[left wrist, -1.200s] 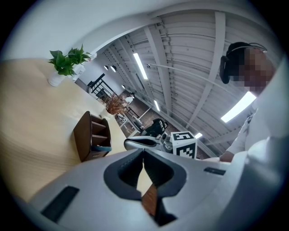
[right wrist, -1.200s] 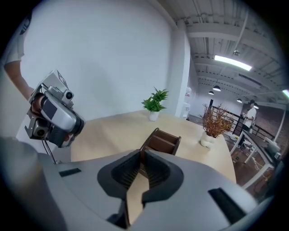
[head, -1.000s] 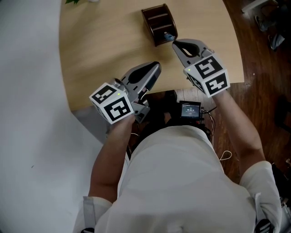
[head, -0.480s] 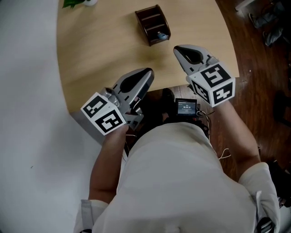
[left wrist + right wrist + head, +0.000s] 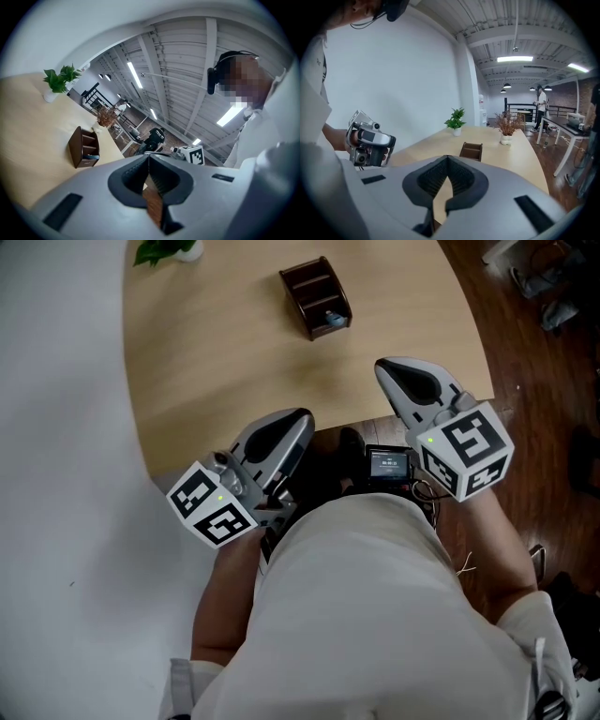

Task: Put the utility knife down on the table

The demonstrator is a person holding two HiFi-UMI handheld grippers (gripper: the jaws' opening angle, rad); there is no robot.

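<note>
Pale wood table fills the upper half of the head view, with dark wood floor down the right side. The person's white shirt takes up the bottom of the frame.

Both grippers are held low, close to the body. The left gripper sits at lower centre-left, its nose right at the table's near edge. Its own view shows the jaws pressed together at the tip, with nothing between them. The right gripper is at centre-right, tip over the table's near right corner. Its jaws are closed too, and empty.

Well apart from both, at top centre, a dark brown desk organizer stands on the table. Over in the upper left corner is a green potted plant. At the person's waist, between the two grippers, sits a small screen device.

A small blue item lies in the organizer's compartment nearest the person. It may be the utility knife, but it's too small to tell. Neither gripper holds it.
</note>
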